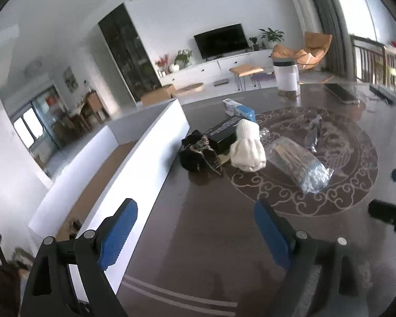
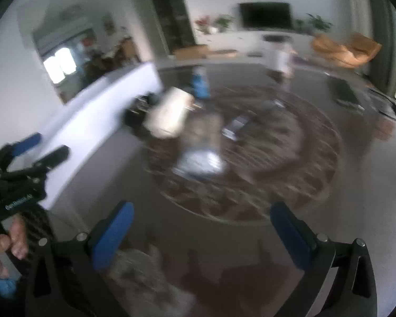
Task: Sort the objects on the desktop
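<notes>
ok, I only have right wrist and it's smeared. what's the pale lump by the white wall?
Observer: A cream knitted piece, lying on the table in front of a black box with white print.
Operator: and the clear thing nearer us?
Observer: A clear plastic bag on its side, holding wooden sticks with white tips, on the table's round pattern.
Operator: the dark smudge left of the knit?
Observer: A black fabric bundle, right at the foot of the white bin wall.
</notes>
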`<state>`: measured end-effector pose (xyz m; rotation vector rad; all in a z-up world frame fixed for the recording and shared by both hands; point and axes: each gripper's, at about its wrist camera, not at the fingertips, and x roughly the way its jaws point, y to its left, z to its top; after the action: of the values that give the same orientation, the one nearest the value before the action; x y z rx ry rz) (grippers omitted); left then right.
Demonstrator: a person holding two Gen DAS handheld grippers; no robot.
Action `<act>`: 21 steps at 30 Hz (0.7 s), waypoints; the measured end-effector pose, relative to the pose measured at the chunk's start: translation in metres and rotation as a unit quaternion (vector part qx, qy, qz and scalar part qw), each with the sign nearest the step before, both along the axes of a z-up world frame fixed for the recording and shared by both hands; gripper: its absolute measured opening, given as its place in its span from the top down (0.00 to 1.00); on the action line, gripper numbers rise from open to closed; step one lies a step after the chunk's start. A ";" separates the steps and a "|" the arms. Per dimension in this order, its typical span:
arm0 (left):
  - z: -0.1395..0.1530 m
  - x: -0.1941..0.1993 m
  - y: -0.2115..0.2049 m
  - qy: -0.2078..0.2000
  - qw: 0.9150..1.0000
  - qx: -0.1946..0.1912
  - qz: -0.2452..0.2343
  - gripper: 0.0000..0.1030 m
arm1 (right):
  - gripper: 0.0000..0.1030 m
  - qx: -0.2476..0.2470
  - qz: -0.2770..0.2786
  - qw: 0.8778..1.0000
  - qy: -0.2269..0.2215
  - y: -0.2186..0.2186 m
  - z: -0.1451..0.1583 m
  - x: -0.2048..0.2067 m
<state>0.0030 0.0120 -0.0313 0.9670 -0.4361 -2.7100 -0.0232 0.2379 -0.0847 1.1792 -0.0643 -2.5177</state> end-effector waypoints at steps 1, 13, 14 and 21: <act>-0.004 -0.001 0.002 -0.001 1.000 -0.002 -0.006 0.13 | 0.00 0.008 -0.011 1.000 -0.003 0.007 -0.004 0.001; -0.084 -0.031 0.009 -0.123 0.984 0.088 -0.093 0.12 | 0.00 0.069 -0.117 0.990 -0.029 0.035 -0.040 -0.007; -0.086 -0.034 0.008 -0.133 0.982 0.095 -0.095 0.12 | 0.00 0.070 -0.118 0.990 -0.030 0.035 -0.041 -0.009; -0.093 -0.051 -0.003 -0.140 0.975 0.151 -0.082 0.01 | 0.00 0.086 -0.120 0.989 -0.030 0.025 -0.048 -0.019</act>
<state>-0.0479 0.0090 -0.1244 1.4677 -0.1570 -2.8506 -0.0426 0.2624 -0.1324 1.3891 -0.0029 -2.7425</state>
